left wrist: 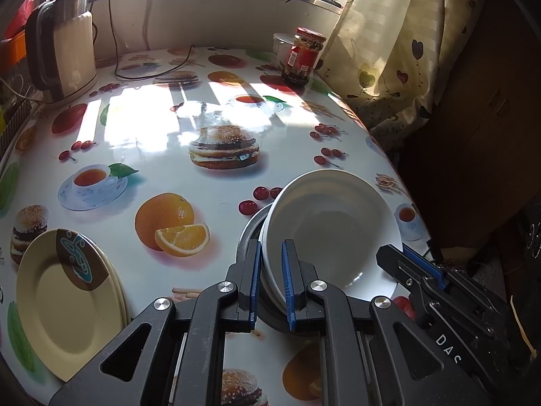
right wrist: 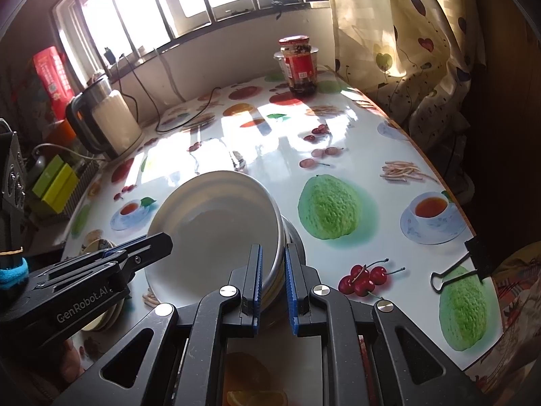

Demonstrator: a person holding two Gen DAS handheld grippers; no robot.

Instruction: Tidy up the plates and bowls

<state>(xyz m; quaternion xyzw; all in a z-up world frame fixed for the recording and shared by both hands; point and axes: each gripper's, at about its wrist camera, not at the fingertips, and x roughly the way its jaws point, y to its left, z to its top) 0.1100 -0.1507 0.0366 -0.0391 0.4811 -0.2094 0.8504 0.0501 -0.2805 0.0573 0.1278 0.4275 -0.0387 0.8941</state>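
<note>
A white bowl (left wrist: 331,226) sits tilted, stacked on another white bowl and a metal bowl (left wrist: 248,233) near the table's right edge. My left gripper (left wrist: 271,253) is closed on the white bowl's near left rim. My right gripper (right wrist: 273,260) grips the right rim of the same white bowl (right wrist: 216,226), with the metal bowl (right wrist: 296,237) below it. The right gripper also shows in the left wrist view (left wrist: 422,270); the left gripper shows in the right wrist view (right wrist: 142,250). Cream plates (left wrist: 64,301) with a brown and blue motif lie stacked at the table's left.
A kettle (left wrist: 64,57) stands at the back left with cables. A red-labelled jar (left wrist: 302,57) and a white tub (left wrist: 280,47) stand at the back right. A curtain (left wrist: 389,34) hangs right. A binder clip (right wrist: 470,264) grips the tablecloth edge.
</note>
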